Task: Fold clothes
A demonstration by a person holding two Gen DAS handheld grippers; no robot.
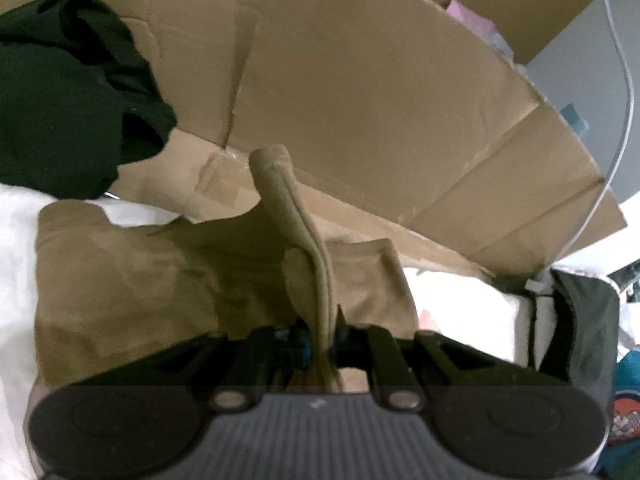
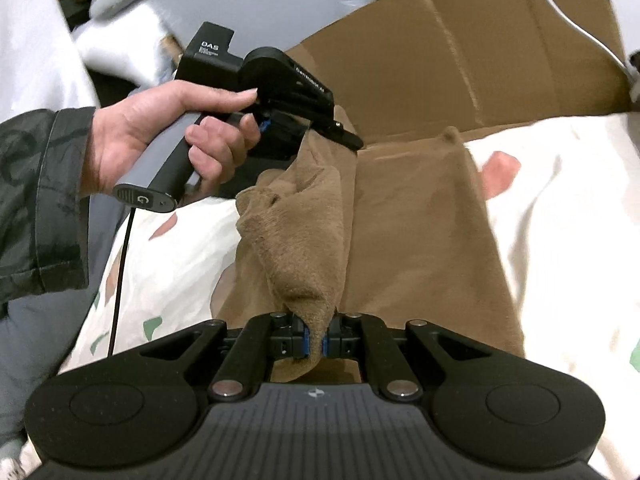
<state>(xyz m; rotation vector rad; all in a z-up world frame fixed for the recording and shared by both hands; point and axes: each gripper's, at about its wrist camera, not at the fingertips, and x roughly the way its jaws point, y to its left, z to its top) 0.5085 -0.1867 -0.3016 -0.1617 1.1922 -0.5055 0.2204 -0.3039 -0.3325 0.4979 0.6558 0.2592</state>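
A tan fleece garment (image 2: 420,220) lies on a white patterned bedsheet (image 2: 568,200). My right gripper (image 2: 316,340) is shut on a bunched corner of it, lifted off the sheet. My left gripper (image 1: 322,344) is shut on a seamed edge of the same garment (image 1: 132,280), which stands up in a ridge between the fingers. The left gripper also shows in the right wrist view (image 2: 320,130), held in a hand, pinching the garment's far upper edge. The lifted fold hangs between the two grippers over the flat part.
Flattened cardboard sheets (image 1: 380,100) rise behind the garment. A dark green garment (image 1: 68,92) is heaped at the left on the cardboard. A dark bag (image 1: 576,320) sits at the right. A white cable (image 1: 624,92) runs down the grey wall.
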